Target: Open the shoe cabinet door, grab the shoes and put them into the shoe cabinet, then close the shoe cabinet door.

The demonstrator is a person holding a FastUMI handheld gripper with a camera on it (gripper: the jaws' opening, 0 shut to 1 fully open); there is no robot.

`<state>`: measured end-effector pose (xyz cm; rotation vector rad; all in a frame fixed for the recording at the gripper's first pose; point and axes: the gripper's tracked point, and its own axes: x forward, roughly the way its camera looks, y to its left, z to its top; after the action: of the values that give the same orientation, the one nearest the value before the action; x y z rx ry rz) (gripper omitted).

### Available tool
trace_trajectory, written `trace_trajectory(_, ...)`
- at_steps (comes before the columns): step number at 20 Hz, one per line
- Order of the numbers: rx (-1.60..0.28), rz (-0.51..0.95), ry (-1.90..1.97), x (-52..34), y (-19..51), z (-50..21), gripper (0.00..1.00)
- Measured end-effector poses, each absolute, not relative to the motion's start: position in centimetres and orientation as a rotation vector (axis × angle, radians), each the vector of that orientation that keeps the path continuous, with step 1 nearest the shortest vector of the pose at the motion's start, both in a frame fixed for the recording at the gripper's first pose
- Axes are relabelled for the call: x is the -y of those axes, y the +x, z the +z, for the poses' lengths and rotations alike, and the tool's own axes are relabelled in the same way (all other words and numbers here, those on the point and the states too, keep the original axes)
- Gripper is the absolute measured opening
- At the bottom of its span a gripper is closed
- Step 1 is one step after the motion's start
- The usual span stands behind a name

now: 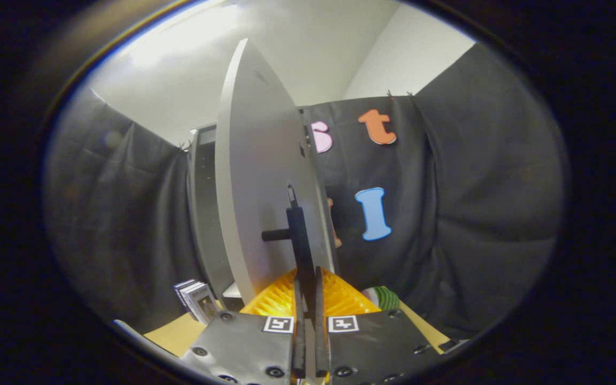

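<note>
The shoe cabinet door (257, 176) is seen swung partly open and edge-on, straight ahead of the gripper (308, 289), with the dark inside of the shoe cabinet (206, 214) showing to its left. A dark handle (292, 230) is mounted on the door: a short peg juts out to the left and a narrow upright bar rises just beyond the fingertips. The jaws are drawn nearly together, with a thin gap left between them, and the lower end of the bar appears to sit in or just above that gap; whether both fingers actually press on it cannot be told. The door is judged to be a stiff, flat panel, fairly light on its hinges, so it should swing freely and be steered by the handle alone. The bar looks hard and smooth, so a firm pinch low on it, close to the peg, is thought safest against slipping. Something yellow and ribbed (286, 299) lies just under the fingers, and a green striped object (385, 297) is beside it to the right; neither can be identified as a shoe with any certainty. A small stack of cards (198, 299) rests on the tan tabletop (177, 334) near the cabinet's foot.
</note>
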<state>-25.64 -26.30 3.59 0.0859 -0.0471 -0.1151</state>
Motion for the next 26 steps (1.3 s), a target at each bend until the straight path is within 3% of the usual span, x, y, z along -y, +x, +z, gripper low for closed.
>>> trace_trajectory(13,0.098,-0.319,0.070,34.3,-32.1,4.8,0.02)
trace_trajectory(26,0.098,-0.182,0.037,26.4,-32.8,4.9,0.02)
